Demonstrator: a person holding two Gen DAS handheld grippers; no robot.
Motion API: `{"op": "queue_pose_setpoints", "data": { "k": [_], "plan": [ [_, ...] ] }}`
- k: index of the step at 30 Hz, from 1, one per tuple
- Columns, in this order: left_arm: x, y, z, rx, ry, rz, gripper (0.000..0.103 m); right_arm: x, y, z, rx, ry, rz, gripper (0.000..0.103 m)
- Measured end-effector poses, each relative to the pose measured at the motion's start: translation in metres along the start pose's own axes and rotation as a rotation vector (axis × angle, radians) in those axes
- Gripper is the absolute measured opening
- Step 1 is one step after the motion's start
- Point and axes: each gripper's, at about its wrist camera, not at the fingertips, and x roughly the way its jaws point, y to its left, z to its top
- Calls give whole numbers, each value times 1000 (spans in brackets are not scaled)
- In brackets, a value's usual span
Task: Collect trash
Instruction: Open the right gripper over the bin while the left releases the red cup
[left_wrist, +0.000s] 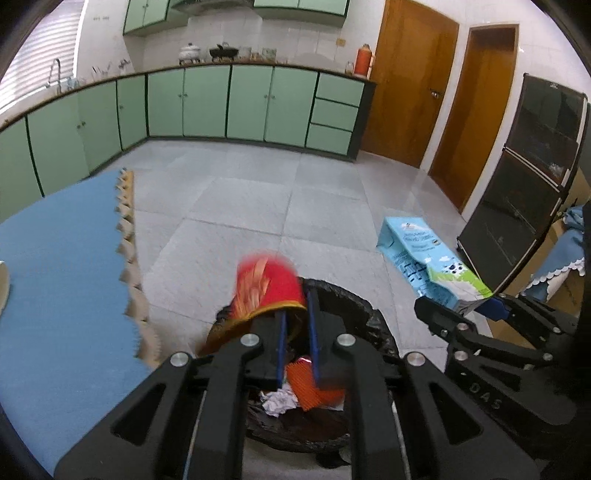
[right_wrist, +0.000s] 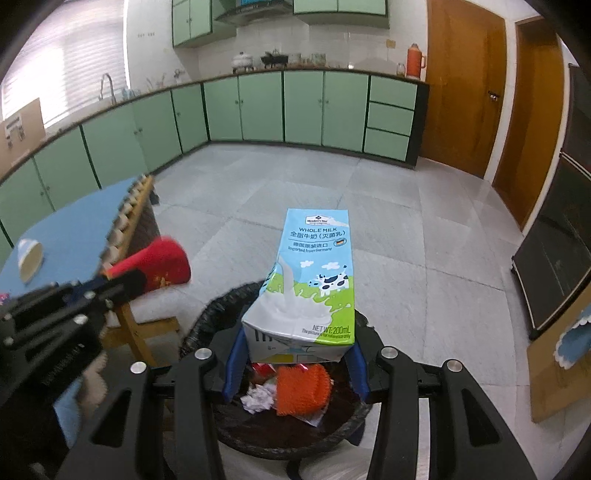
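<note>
Your left gripper (left_wrist: 295, 325) barely pinches the red cup (left_wrist: 267, 286) above the bin (left_wrist: 369, 317), your right gripper (right_wrist: 295, 354) clamps the milk carton (right_wrist: 310, 280) over it, and either could bounce off the rim onto the floor.

The red cup (left_wrist: 267, 284) is smeared with motion blur in the left wrist view, its pattern unreadable and its lower rim lost behind the left gripper (left_wrist: 297, 332). Whether the pads press on it cannot be made out. The bin (left_wrist: 354, 306) shows only in part, its near rim covered by the gripper body. The milk carton (right_wrist: 306, 280) hides the bin's far rim in the right wrist view, and its bottom end sits behind the blue pads. The paper cup (right_wrist: 29, 260) on the blue table (right_wrist: 77, 229) is soft with blur. Countertop items are too small to tell.
</note>
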Motion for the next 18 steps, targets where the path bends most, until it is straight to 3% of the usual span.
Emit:
{"op": "queue_pose_setpoints", "data": {
  "k": [2, 5, 12, 18],
  "plan": [
    [2, 2, 3, -8, 5, -10, 30, 4, -5, -1, 6, 6, -15, 52],
    [0, 3, 3, -24, -2, -36, 41, 5, -10, -1, 19, 5, -23, 55],
    [-11, 11, 7, -42, -25, -32, 42, -3, -13, 0, 30, -11, -20, 57],
    [-41, 29, 8, -59, -85, 29, 43, -18, 2, 6, 20, -42, 8, 59]
  ]
}}
